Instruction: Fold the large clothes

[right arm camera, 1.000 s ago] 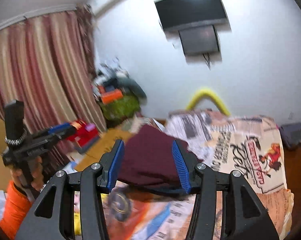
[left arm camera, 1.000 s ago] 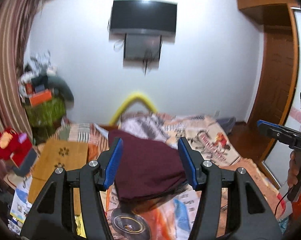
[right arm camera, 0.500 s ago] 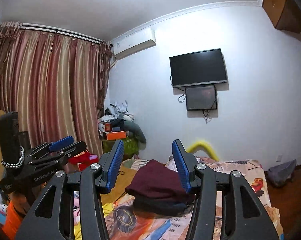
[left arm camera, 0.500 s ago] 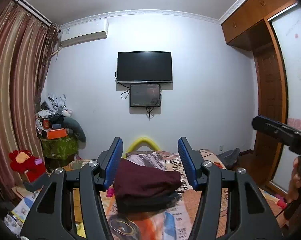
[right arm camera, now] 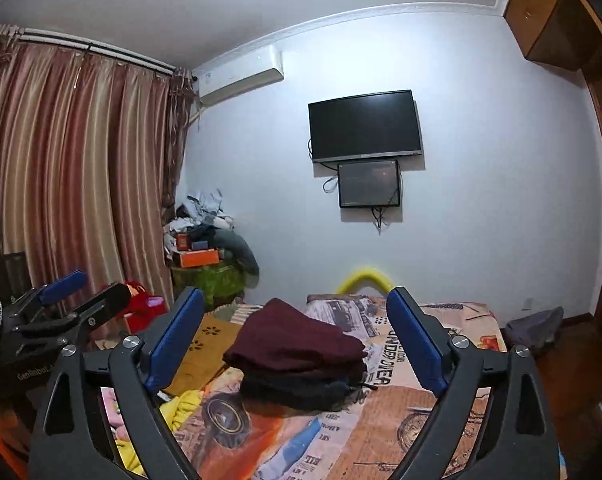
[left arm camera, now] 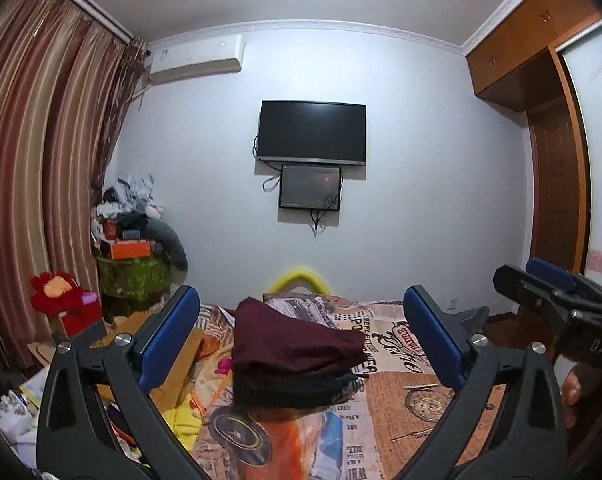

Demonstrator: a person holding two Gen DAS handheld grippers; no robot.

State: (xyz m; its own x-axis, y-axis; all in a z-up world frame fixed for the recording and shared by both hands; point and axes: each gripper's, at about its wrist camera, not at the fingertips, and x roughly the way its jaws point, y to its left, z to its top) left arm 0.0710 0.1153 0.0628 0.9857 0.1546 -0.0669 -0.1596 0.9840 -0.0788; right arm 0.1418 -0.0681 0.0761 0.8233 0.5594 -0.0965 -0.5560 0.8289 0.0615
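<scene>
**Both grippers spread wide, folded pile dead ahead on the bed**

Nearest to me, my left gripper [left arm camera: 301, 330] stands with its blue pads splayed far apart and nothing between them; its jaws have just been opening. My right gripper [right arm camera: 295, 330] shows the same: pads wide, nothing pinched, jaws just opened. Each one appears at the edge of the other's view, so the two sit side by side, both pointing roughly level at the far wall.

Just past the fingertips lies the bed [left arm camera: 413, 404] with its printed cover. On it, straight ahead and slightly low, rests the folded maroon garment [left arm camera: 293, 340], stacked on a darker folded piece [left arm camera: 297, 390]. From the left gripper the pile sits a touch left of centre; from the right gripper [left arm camera: 557, 304] it is close to centre as well, so I judge neither hand clearly nearer. The pile's long side runs left to right across my line of approach, thick fold to the left, thinner edge to the right.

Farther off, a yellow arch [right arm camera: 367, 276] rises at the bed's far end, and a television [left arm camera: 313, 132] hangs on the wall.

I judge this fold finished and released; any next reach goes forward and down.
</scene>
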